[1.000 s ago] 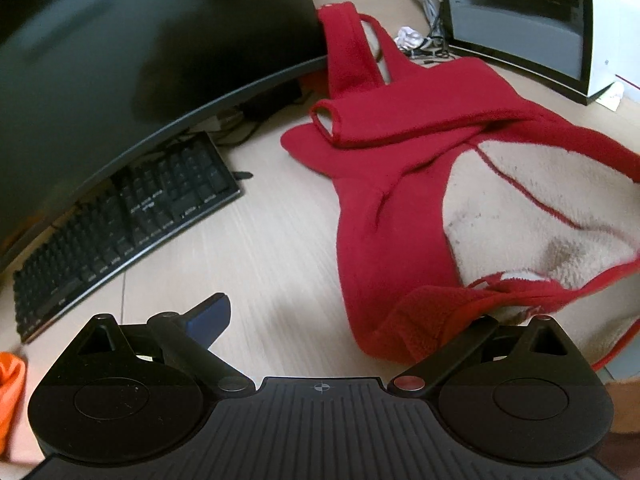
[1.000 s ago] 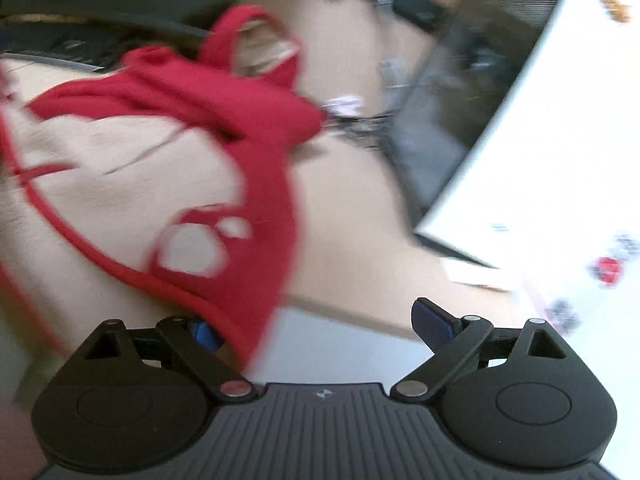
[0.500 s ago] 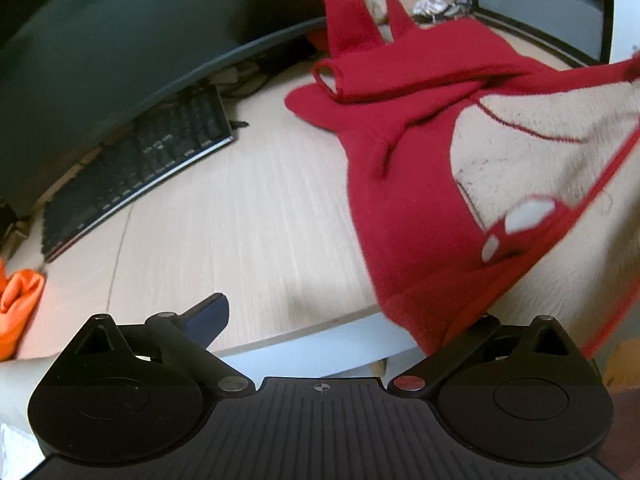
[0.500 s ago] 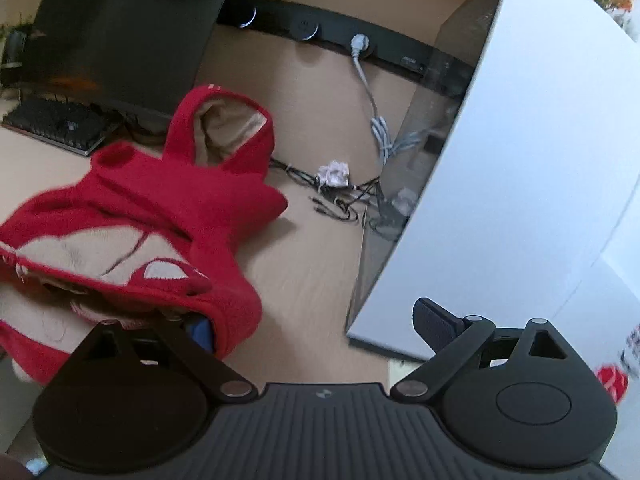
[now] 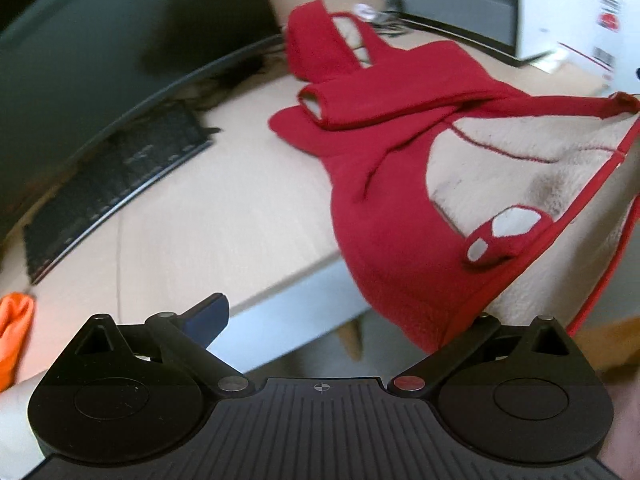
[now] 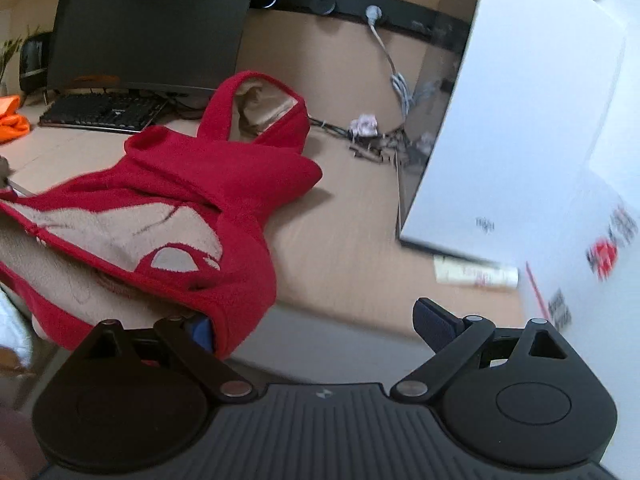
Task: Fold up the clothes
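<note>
The desk (image 5: 208, 216) carries everything here: a dark monitor (image 5: 120, 40) and a keyboard (image 5: 108, 184) at the back on my left, a white box (image 6: 532, 120) to my right, and between them the red hoodie (image 5: 384, 200), which is what I have to fold.

The hoodie lies spread on its back, front open so the pale fleece lining (image 5: 520, 176) faces up. Its hood (image 6: 260, 108) points to the rear of the desk, one sleeve (image 5: 384, 100) lies crosswise over the chest, and the lower hem hangs off the near edge.

My left claw (image 5: 340, 320) is spread wide; its right finger is hidden under the drooping hem, and the left finger (image 5: 208, 312) is bare. My right claw (image 6: 316, 324) is spread too, with its left finger (image 6: 200, 330) tucked behind the hoodie's red edge and the other one out in free air. Neither claw pinches cloth as far as I can see.

By my reckoning the job is barely begun: one sleeve may count as laid in, but the front is still open and the body is unfolded. An orange cloth (image 5: 14, 332) waits at the far left.
</note>
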Tool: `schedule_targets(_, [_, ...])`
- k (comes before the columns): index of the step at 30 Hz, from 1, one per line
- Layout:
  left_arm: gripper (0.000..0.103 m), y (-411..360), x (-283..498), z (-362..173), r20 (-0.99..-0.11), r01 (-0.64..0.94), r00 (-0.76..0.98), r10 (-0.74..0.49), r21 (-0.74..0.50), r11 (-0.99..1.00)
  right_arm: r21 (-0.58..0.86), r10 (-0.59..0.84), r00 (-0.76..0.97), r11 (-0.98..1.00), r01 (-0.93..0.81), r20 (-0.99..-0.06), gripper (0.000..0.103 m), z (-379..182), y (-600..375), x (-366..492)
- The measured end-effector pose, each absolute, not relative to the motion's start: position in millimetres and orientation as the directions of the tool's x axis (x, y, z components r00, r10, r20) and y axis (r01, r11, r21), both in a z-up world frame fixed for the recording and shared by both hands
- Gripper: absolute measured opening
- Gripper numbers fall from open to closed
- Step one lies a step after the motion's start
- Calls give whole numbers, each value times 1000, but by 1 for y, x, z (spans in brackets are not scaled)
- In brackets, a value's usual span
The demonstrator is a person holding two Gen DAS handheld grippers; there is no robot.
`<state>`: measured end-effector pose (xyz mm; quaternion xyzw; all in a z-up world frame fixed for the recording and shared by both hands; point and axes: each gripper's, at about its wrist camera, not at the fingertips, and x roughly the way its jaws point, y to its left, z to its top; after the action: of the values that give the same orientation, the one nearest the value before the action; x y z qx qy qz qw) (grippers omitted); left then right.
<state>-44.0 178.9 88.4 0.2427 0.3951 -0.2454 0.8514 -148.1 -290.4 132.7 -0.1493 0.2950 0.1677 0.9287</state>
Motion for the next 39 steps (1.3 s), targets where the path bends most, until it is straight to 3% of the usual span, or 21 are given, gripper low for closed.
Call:
schedule_targets(5, [103, 173, -12, 104, -787, 670, 548, -284, 209, 712, -168, 219, 788, 911, -376, -576, 95, 141, -288, -157])
schedule_targets(10, [103, 159, 53, 127, -782, 669, 547, -300, 193, 718, -186, 237, 806, 902, -390, -542, 95, 164, -281, -95])
schedule_targets(15, [103, 144, 128, 144, -757, 578, 602, -255, 192, 793, -337, 127, 855, 882, -329, -502, 95, 170, -239, -13])
schedule_targets(22, [103, 139, 213, 111, -796, 408, 574, -190, 76, 910, -292, 98, 821, 906, -307, -562, 95, 138, -205, 79])
schedule_targets(26, [102, 151, 216, 109, -773, 405, 555, -306, -69, 912, -257, 72, 786, 923, -285, -614, 95, 108, -196, 109])
schedule_targets(30, [102, 172, 205, 136, -674, 381, 603, -427, -227, 896, -246, 69, 760, 924, -293, -647, 95, 81, -185, 130])
schedule_targets(34, [102, 177, 171, 167, -581, 374, 670, -461, -272, 887, -185, 72, 739, 948, -260, -669, 102, 69, -182, 158])
schedule_targets(39, [102, 134, 124, 156, -589, 509, 608, -532, -224, 831, -59, 160, 708, 960, -274, -687, 103, 86, -187, 173])
